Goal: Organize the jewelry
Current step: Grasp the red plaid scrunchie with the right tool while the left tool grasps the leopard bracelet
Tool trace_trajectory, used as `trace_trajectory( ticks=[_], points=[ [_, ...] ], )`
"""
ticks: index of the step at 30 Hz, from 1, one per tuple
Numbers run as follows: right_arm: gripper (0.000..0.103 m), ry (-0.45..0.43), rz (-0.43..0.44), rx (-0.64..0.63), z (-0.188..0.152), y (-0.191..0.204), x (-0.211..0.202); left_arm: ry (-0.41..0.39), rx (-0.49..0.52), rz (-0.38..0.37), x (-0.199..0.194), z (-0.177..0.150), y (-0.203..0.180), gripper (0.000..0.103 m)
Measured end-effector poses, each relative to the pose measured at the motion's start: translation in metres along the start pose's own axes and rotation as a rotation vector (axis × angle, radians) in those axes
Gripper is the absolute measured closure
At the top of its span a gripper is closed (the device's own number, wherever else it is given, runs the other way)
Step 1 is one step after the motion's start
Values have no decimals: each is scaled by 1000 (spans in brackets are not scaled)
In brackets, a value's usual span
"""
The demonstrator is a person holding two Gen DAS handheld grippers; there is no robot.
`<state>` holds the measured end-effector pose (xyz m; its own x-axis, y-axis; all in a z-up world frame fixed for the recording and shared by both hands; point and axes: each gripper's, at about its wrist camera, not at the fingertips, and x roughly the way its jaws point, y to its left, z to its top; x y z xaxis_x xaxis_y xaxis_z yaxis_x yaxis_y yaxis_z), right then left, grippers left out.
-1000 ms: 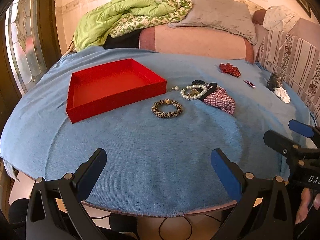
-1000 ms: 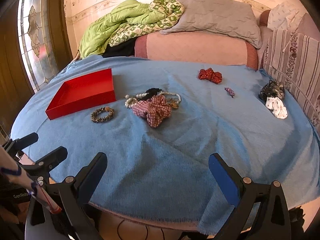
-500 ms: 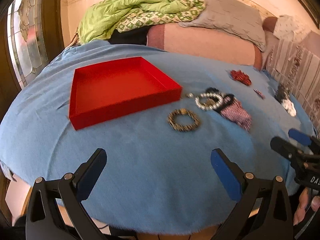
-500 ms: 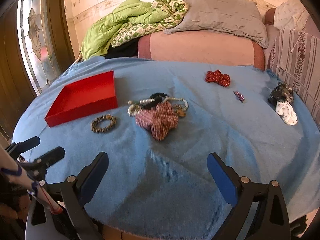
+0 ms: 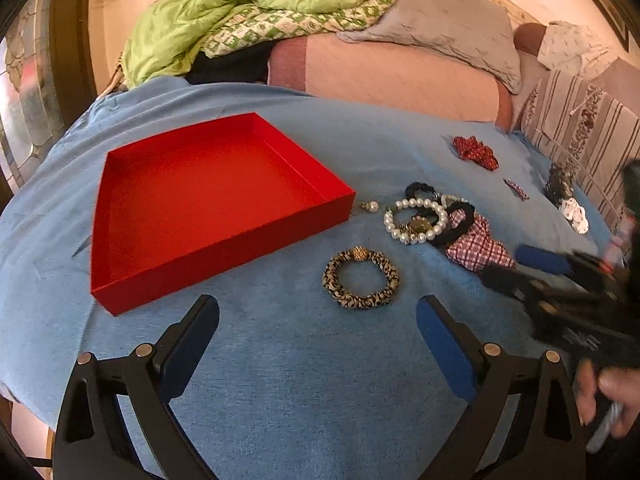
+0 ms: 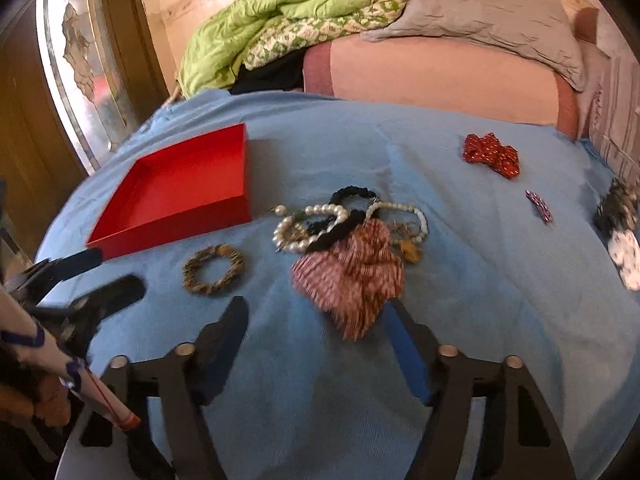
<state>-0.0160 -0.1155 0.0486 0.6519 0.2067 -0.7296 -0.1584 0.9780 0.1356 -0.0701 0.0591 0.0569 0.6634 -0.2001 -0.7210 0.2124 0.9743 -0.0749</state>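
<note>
Both grippers, fingers spread and holding nothing. The left gripper (image 5: 318, 350) has advanced over the blue blanket (image 5: 280, 380) during the last second, so that the leopard-print bracelet (image 5: 361, 278), formerly well ahead, now lies just beyond its open fingertips (image 5: 200, 316). The right gripper (image 6: 316, 340) has likewise closed in: the checked scrunchie (image 6: 352, 276) now sits just ahead of its fingers, the right fingertip (image 6: 400, 336) just beside the cloth's near edge; contact cannot be confirmed. The approach suggests 2 pickups are about to begin, though neither item is yet between closing fingers. Beyond the bracelet lies a cluster of a pearl bracelet (image 5: 416, 220), a black hair tie (image 5: 456, 224) and a pearl strand (image 6: 404, 216), overlapping one another; a single pearl earring (image 5: 370, 206) rests just beside the tray's near right corner. Farther out, well apart, lie a red bow (image 5: 474, 152), a small clip (image 5: 516, 189) and a black-and-white item (image 5: 568, 204) near the blanket's right edge. The only container, a shallow red tray (image 5: 224, 236), stands left of the cluster and holds nothing; by this showing, sorting has not yet started.
</note>
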Motion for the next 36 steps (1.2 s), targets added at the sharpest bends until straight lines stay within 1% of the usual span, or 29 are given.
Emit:
trace_trajectory(
  ticks=[2, 3, 4, 6, 8, 11, 13, 15, 17, 18, 19, 20, 21, 23, 25, 26, 27, 30, 36],
  points=[
    [62, 35, -20, -24, 4, 0, 17, 9, 8, -10, 4, 0, -1, 6],
    [70, 55, -35, -30, 5, -2, 24, 13, 16, -9, 7, -1, -2, 6],
    [85, 64, -33, -23, 4, -4, 26, 17, 24, -7, 10, 0, -4, 7],
    [91, 45, -17, 10, 3, -10, 22, 28, 32, -7, 16, 1, -6, 7],
    [92, 2, -17, 32, 6, -16, 10, 43, 35, -2, 25, 4, -8, 8],
    [92, -65, -6, 69, 10, -24, -11, 63, 46, 5, 40, 8, -15, 14],
    [92, -98, 14, 93, 9, -30, -24, 84, 57, 29, 53, 9, -19, 18],
    [92, -121, 23, 117, 7, -36, -33, 101, 65, 28, 63, 9, -23, 32],
    [92, -128, 32, 130, 6, -40, -37, 101, 67, 26, 69, 9, -26, 40],
    [91, -129, 34, 133, 6, -41, -38, 92, 75, 22, 70, 10, -28, 55],
    [91, -129, 34, 135, 5, -41, -39, 84, 85, 2, 70, 11, -30, 65],
    [91, -129, 37, 137, 5, -41, -39, 81, 87, -18, 71, 11, -32, 86],
    [91, -130, 39, 136, 5, -41, -39, 77, 84, -54, 70, 12, -32, 96],
    [91, -139, 43, 131, 5, -39, -41, 70, 93, -56, 68, 11, -34, 96],
    [91, -158, 44, 125, 4, -39, -45, 62, 89, -77, 65, 11, -33, 96],
    [91, -172, 43, 122, 4, -38, -49, 53, 86, -86, 62, 11, -33, 96],
    [91, -183, 42, 122, 4, -38, -51, 24, 91, -72, 59, 12, -33, 96],
    [91, -223, 38, 117, 6, -36, -61, -4, 80, -78, 49, 15, -31, 96],
    [91, -230, 53, 95, 8, -26, -61, -62, 62, -96, 25, 25, -30, 96]
  ],
)
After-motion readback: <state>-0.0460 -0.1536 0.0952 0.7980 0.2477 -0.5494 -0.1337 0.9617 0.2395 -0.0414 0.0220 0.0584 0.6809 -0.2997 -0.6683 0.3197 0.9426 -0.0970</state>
